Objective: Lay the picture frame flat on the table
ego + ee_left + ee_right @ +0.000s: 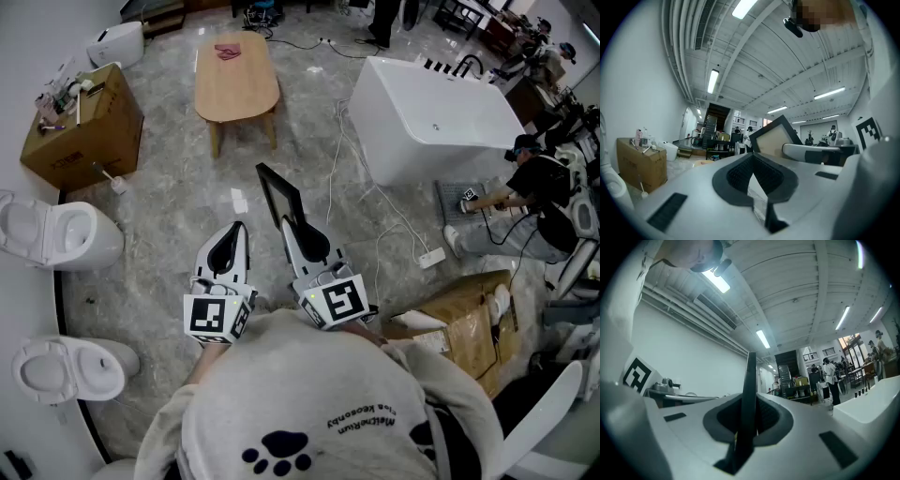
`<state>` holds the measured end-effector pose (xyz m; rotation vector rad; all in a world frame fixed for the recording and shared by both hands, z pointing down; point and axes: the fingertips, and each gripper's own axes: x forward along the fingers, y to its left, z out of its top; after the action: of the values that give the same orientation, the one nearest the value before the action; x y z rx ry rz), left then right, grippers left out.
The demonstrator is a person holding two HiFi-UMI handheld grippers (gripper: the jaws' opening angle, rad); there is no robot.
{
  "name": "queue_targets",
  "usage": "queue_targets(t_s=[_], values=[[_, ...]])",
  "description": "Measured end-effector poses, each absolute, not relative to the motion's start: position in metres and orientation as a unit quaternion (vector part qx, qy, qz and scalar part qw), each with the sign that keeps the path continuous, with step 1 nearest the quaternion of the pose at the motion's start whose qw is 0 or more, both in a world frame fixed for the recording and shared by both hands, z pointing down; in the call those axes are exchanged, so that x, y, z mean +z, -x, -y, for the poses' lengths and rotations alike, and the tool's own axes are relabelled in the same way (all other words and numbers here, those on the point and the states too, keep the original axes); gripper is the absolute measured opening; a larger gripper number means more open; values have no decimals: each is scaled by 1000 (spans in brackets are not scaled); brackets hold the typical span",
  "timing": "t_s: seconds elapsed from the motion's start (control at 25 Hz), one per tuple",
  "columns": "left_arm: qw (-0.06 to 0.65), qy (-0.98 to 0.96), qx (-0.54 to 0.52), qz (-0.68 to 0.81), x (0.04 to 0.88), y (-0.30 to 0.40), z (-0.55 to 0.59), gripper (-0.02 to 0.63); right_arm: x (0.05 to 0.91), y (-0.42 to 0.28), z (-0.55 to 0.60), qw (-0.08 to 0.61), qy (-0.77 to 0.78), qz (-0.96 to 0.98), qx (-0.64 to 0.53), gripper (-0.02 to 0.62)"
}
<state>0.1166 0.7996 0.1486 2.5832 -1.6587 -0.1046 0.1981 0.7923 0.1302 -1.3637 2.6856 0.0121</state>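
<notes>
Left gripper [230, 246] [752, 161]: fingers [733, 176] clenched together, nothing between them; held level, just beside the right gripper.
Right gripper [305, 239] [749, 411]: fingers [771, 416] grasping the picture frame by its lower edge, one pad on each face.
Picture frame [278, 195] [774, 138] [750, 380]: black border, pale inner panel; carried in the air above the floor, standing up and forward out of the right gripper; seen edge-on in the right gripper view; well apart from the table.
Table [234, 89]: low, oval, light wood top on wooden legs; stands ahead of both grippers.
Red item [227, 51]: lies near the table's far end; too small to identify.
Floor [169, 216]: grey marbled tiles, white cables running across.
Cardboard box [80, 122]: open, left of the table, small items on top.
Toilet [56, 234]: white, at the left edge.
Bathtub [436, 122]: white, right of the table.
Person [534, 183]: crouched at the far right, dark clothing.
</notes>
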Motion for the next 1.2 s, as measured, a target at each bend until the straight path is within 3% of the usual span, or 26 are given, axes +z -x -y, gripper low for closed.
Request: queue_targets(t_s=[0.72,1.2], values=[[19,-854,-37,519,153,-64,-782,9,140,-146,-773,83,464,-882,-8,40],[55,-849,-38,524,176,-40,-769,9,152,-142,-762,73,474,-877,-13,38]])
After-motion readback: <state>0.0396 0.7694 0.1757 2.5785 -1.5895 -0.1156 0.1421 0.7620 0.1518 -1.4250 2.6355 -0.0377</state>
